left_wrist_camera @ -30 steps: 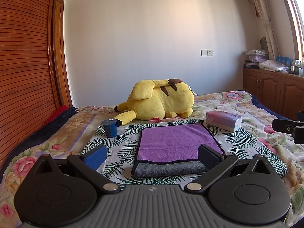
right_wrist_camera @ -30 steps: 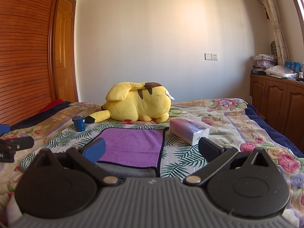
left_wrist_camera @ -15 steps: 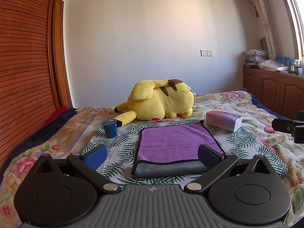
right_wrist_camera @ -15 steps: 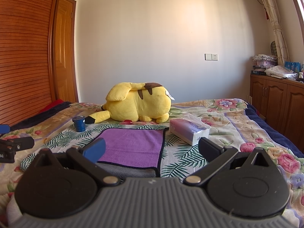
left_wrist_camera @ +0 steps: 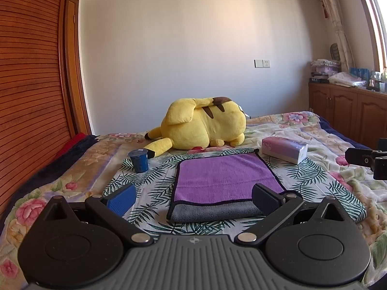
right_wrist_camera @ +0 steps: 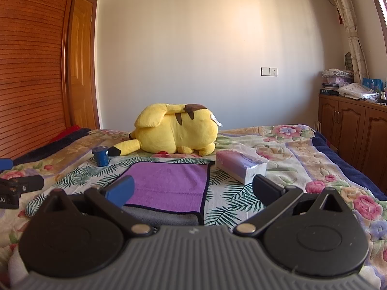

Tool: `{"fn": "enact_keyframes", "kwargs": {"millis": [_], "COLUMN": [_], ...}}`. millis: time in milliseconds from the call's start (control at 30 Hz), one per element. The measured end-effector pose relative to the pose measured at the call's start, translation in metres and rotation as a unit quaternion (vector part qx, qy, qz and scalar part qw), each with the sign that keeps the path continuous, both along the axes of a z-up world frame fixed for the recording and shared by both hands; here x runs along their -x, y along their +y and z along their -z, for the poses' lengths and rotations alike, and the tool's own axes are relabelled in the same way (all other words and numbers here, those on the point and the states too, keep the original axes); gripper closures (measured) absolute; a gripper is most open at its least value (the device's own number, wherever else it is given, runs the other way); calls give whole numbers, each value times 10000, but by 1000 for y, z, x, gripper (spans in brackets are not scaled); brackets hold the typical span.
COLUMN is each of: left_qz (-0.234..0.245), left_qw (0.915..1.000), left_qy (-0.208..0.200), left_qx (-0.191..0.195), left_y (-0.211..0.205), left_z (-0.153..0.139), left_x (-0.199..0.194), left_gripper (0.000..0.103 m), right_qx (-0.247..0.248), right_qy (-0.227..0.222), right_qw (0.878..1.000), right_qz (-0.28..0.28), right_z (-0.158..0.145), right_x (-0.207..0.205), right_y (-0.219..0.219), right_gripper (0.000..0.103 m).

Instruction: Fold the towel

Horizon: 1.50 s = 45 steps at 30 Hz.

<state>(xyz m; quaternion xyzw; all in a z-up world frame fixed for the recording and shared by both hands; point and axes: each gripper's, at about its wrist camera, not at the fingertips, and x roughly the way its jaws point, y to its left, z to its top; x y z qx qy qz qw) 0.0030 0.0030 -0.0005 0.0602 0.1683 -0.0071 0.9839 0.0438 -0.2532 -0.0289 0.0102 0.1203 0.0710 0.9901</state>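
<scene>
A purple towel (left_wrist_camera: 225,176) with a dark hem and a grey underside lies folded flat on the bed; the grey fold faces me. It also shows in the right wrist view (right_wrist_camera: 169,183). My left gripper (left_wrist_camera: 193,197) is open and empty, just short of the towel's near edge. My right gripper (right_wrist_camera: 192,189) is open and empty, its left finger over the towel's near left part. The right gripper's tip (left_wrist_camera: 362,160) shows at the right edge of the left wrist view, and the left gripper's tip (right_wrist_camera: 19,188) at the left edge of the right wrist view.
A yellow plush toy (left_wrist_camera: 203,125) lies behind the towel. A blue cup (left_wrist_camera: 138,160) stands to the towel's left. A tissue pack (left_wrist_camera: 284,149) lies to its right. Wooden cabinets (left_wrist_camera: 348,116) line the right wall, a slatted wardrobe (left_wrist_camera: 29,96) the left.
</scene>
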Motion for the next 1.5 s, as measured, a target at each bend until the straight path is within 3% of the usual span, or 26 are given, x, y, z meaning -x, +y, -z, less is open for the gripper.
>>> {"fn": "enact_keyframes", "kwargs": {"millis": [733, 1500], "left_qz": [97, 239], "left_qw": [9979, 9944], "left_qy": [503, 920], "left_qx": [-385, -471], "left_y": [-12, -10], "left_z": [13, 20], "left_x": [-22, -56], "left_gripper": [16, 16], "right_qx": [207, 450], "right_qy": [172, 545], "right_qw": [9996, 9967], "right_qz": [-123, -404], "right_z": [8, 22], "right_x": [-12, -52], "right_y": [12, 25], "right_gripper": [0, 0]}}
